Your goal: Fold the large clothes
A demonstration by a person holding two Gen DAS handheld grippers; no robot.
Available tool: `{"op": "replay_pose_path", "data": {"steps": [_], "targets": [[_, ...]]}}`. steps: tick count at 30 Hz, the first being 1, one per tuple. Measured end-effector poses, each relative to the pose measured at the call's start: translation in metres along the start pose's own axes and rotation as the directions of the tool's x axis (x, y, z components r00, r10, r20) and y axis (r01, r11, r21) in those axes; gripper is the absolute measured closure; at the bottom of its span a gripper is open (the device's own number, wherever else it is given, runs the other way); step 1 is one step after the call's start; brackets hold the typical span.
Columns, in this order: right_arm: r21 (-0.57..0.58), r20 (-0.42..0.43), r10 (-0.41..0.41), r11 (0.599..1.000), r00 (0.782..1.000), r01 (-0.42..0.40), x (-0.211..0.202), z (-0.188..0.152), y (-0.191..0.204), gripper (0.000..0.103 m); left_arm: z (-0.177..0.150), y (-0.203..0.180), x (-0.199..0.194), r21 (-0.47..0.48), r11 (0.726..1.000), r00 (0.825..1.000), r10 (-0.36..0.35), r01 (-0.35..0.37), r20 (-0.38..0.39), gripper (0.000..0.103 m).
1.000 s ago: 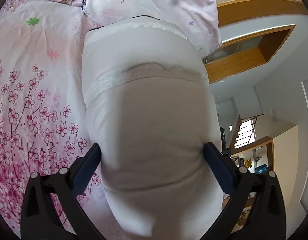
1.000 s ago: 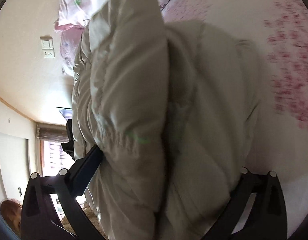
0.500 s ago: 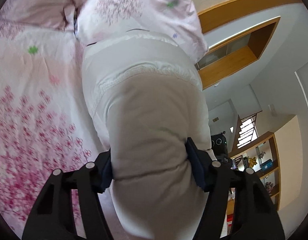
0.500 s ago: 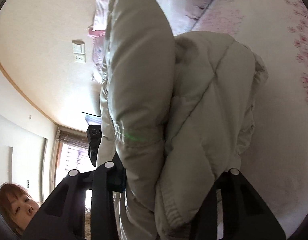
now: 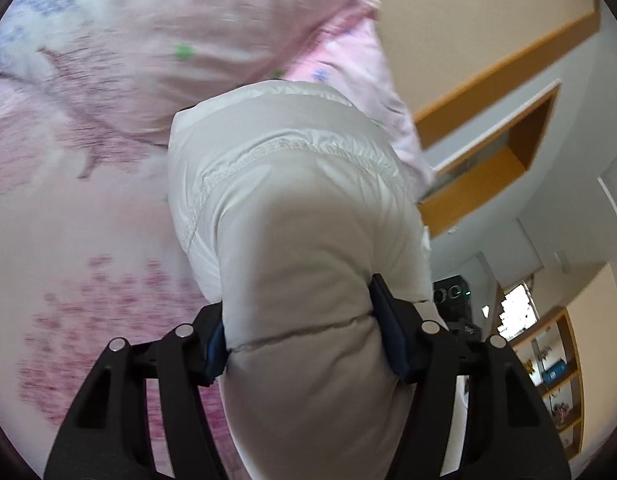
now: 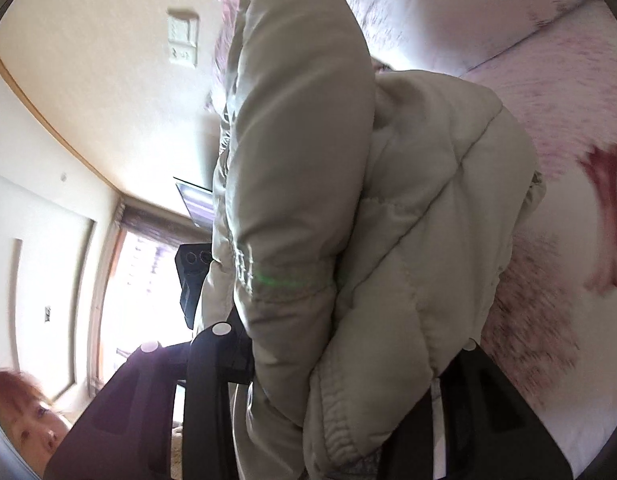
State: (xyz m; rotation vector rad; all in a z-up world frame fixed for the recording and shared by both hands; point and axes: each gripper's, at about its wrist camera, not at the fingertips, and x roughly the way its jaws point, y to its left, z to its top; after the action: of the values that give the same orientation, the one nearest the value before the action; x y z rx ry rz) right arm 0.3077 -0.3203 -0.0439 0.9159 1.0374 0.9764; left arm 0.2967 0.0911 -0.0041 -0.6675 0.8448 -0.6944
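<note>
A pale cream padded jacket (image 5: 292, 200) fills the left wrist view, and a thick roll of it is pinched between the blue pads of my left gripper (image 5: 302, 336), which is shut on it. The right wrist view shows the jacket (image 6: 308, 120) bunched in two puffy folds, one with a diamond-quilted lining (image 6: 436, 184). My right gripper (image 6: 348, 360) is shut on those folds near an elastic cuff. The jacket hangs above a pink floral bedspread (image 5: 88, 280), lifted off it.
Pink flowered pillows (image 5: 188, 40) lie at the head of the bed. A wooden shelf unit (image 5: 556, 380) stands at the far right of the room. A wall switch (image 6: 182, 40), a bright window (image 6: 136, 280) and a person's head (image 6: 20, 420) show at the left.
Both grippers closed from wide open onto the jacket, then lifted it off the bedspread and carried it toward the pillows. The right gripper also rolled.
</note>
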Motion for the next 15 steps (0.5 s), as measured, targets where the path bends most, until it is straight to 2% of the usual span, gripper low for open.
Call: {"op": "replay_pose_path", "data": {"steps": [2, 3, 5, 6, 8, 9, 10, 12, 14, 15], "targets": [[0.014, -0.04, -0.051, 0.999, 0.998, 0.051, 0.022, 0.007, -0.006, 0.067, 0.001, 0.02, -0.004, -0.029, 0.999, 0.999, 0.043, -0.043, -0.016, 0.04], [0.027, -0.061, -0.098, 0.995, 0.993, 0.1, 0.033, 0.01, -0.012, 0.063, 0.0, 0.035, -0.003, -0.056, 0.996, 0.997, 0.073, -0.075, -0.034, 0.039], [0.078, -0.089, -0.117, 0.989, 0.989, 0.124, 0.046, 0.015, -0.025, 0.054, -0.001, 0.052, -0.005, -0.086, 0.994, 0.997, 0.066, -0.069, -0.036, 0.037], [0.102, -0.103, -0.131, 0.985, 0.986, 0.141, 0.05, 0.016, -0.031, 0.048, -0.001, 0.052, -0.006, -0.068, 0.994, 0.996, 0.08, -0.082, -0.033, 0.035], [0.129, -0.112, -0.15, 0.978, 0.982, 0.164, 0.053, 0.016, -0.035, 0.045, 0.0, 0.044, -0.006, -0.022, 0.991, 0.991, 0.133, -0.133, -0.033, 0.03], [0.127, -0.112, -0.174, 0.974, 0.978, 0.188, 0.051, 0.014, -0.032, 0.04, 0.001, 0.04, -0.004, -0.002, 0.988, 0.988, 0.152, -0.152, -0.035, 0.026], [0.106, -0.103, -0.244, 0.961, 0.964, 0.254, 0.048, 0.011, -0.022, 0.037, 0.002, 0.034, -0.004, 0.018, 0.984, 0.984, 0.176, -0.176, -0.037, 0.025], [0.064, -0.063, -0.33, 0.94, 0.942, 0.334, 0.036, 0.004, -0.001, 0.039, 0.005, 0.026, -0.007, 0.052, 0.974, 0.974, 0.224, -0.222, -0.03, 0.022], [0.021, 0.014, -0.386, 0.922, 0.922, 0.386, 0.016, -0.005, 0.023, 0.04, 0.006, 0.019, -0.008, 0.08, 0.962, 0.965, 0.262, -0.26, -0.016, 0.02], [0.008, 0.058, -0.419, 0.908, 0.906, 0.419, 0.007, -0.012, 0.034, 0.039, 0.006, 0.014, -0.011, 0.106, 0.948, 0.953, 0.302, -0.301, 0.002, 0.018]]}}
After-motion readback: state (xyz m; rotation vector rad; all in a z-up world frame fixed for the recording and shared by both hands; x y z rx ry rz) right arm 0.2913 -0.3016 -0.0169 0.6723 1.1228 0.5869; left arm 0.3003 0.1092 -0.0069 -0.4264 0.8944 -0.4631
